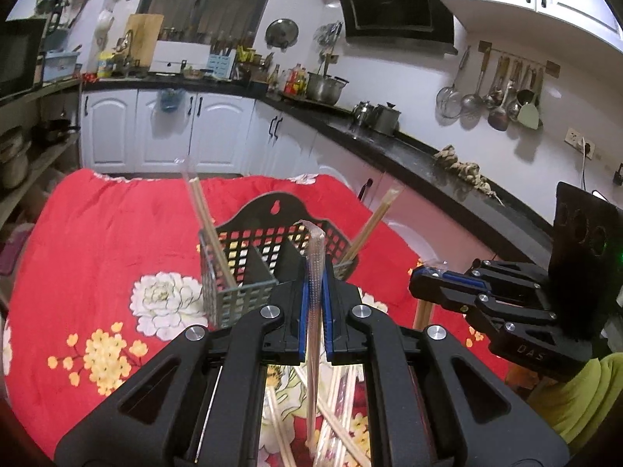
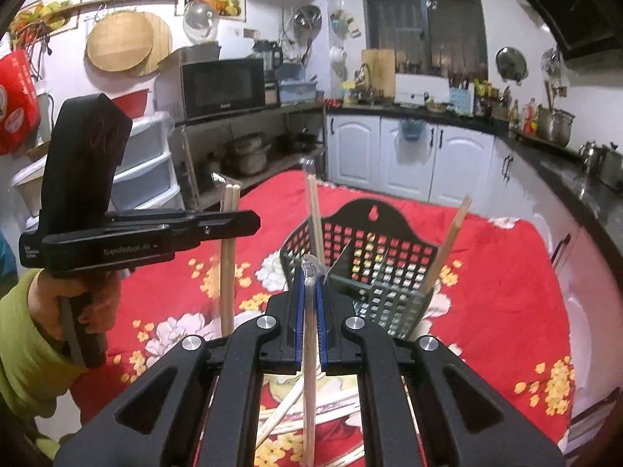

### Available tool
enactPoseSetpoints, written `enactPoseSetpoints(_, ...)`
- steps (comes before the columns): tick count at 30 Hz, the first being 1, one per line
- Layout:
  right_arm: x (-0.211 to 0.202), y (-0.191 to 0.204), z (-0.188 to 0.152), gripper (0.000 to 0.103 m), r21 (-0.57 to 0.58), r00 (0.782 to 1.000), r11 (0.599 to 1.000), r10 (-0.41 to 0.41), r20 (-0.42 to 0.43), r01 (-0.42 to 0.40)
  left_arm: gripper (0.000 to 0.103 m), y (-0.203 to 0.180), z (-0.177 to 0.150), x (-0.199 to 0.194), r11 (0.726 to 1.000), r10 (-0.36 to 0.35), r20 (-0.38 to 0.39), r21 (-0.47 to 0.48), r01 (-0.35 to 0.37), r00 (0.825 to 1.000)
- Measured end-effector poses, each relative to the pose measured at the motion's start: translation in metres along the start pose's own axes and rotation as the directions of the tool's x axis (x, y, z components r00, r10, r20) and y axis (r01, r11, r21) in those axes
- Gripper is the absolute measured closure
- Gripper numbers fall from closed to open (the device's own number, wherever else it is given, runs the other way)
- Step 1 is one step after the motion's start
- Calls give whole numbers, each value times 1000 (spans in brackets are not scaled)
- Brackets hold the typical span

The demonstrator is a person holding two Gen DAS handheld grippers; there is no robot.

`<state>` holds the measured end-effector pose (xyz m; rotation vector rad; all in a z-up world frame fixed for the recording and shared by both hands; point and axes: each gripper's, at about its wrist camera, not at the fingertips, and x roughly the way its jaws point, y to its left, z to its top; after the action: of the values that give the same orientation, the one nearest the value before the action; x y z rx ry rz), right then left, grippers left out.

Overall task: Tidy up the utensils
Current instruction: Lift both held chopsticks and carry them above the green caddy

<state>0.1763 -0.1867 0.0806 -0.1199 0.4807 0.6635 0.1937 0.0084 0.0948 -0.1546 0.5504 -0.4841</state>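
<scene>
A black slotted utensil basket [image 1: 249, 245] stands on the red floral cloth, also in the right wrist view [image 2: 373, 268]. A wrapped chopstick pair leans in its left end [image 1: 206, 225] and another in its right end [image 1: 373, 225]. My left gripper [image 1: 315, 292] is shut on a plastic-wrapped chopstick pair [image 1: 313, 311], held upright in front of the basket. My right gripper [image 2: 309, 295] is shut on another wrapped chopstick pair [image 2: 309, 358], also upright. The right gripper shows at the right of the left wrist view [image 1: 428, 276], and the left gripper in the right wrist view [image 2: 249, 222].
Several loose wrapped chopsticks [image 1: 335, 420] lie on the cloth [image 1: 97, 253] under the grippers, also in the right wrist view [image 2: 288, 408]. A black kitchen counter [image 1: 428, 155] with pots runs along the right and back. White cabinets stand behind the table.
</scene>
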Motion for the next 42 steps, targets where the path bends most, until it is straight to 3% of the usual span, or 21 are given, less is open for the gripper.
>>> enactPoseSetpoints(11, -19, -10, 18, 97, 35, 994, 999, -33, 109, 30, 100, -17, 18, 1, 999, -21, 46, 31, 20, 999)
enactPoseSetpoints(32, -23, -31, 53, 97, 80, 968, 993, -98, 229, 82, 100, -29, 56, -1, 999, -23, 157, 31, 19, 987)
enactPoseSetpoints(42, -24, -45, 70, 97, 101, 942, 991, -120, 313, 93, 100, -30, 75, -1, 999, 2, 217, 44, -12, 976)
